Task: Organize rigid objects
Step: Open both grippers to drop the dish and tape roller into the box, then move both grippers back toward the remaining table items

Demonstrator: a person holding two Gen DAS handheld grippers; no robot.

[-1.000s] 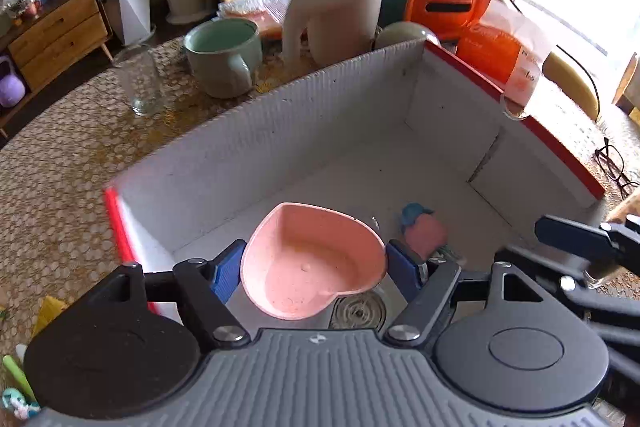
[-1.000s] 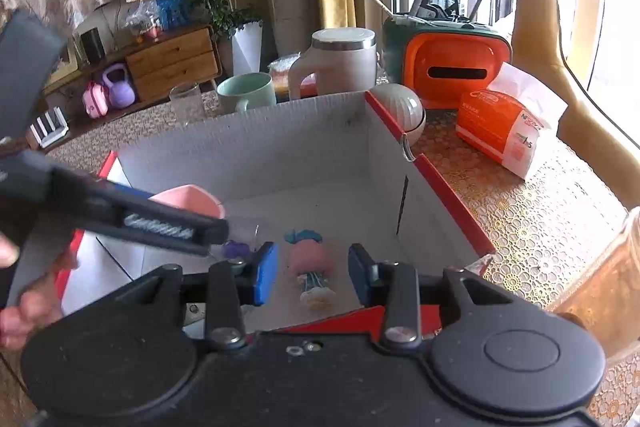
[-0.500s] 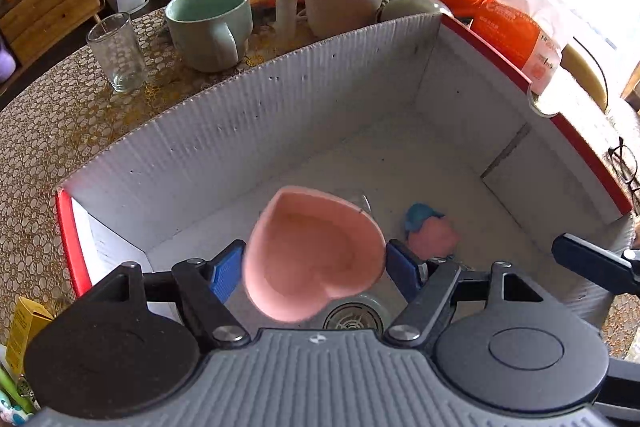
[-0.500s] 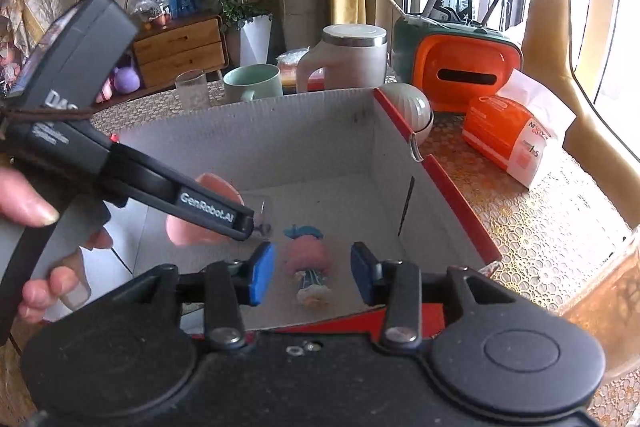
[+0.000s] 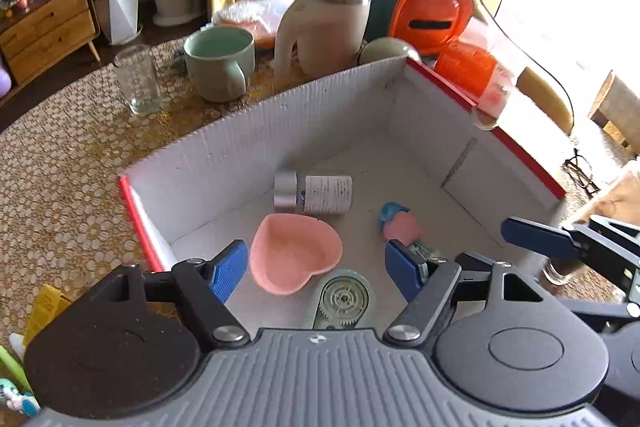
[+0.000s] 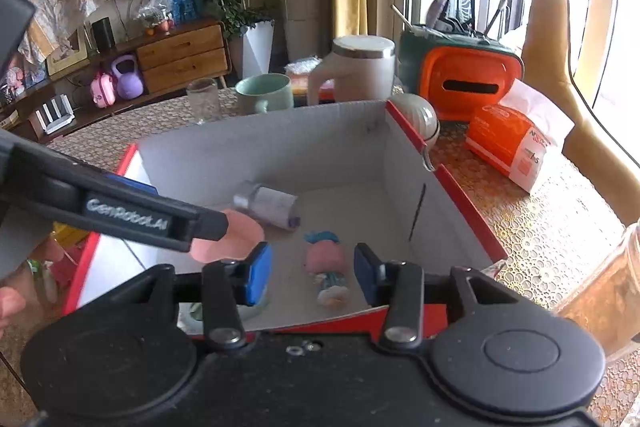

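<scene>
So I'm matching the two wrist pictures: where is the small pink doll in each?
Left wrist: the doll lies on the box floor, right of centre, beside the pink heart dish.
Right wrist: the doll lies low centre, framed by the blue fingers.
Shared landmark: the orange case behind the box.

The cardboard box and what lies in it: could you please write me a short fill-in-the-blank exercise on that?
1. The pink dish on the floor of the cardboard box is shaped like a ____.
2. The small bottle with the silver cap lies on its ____.
3. The rim of the box is coloured ____.
4. The green mug stands ____ the box.

Missing words: heart; side; red; outside
</scene>
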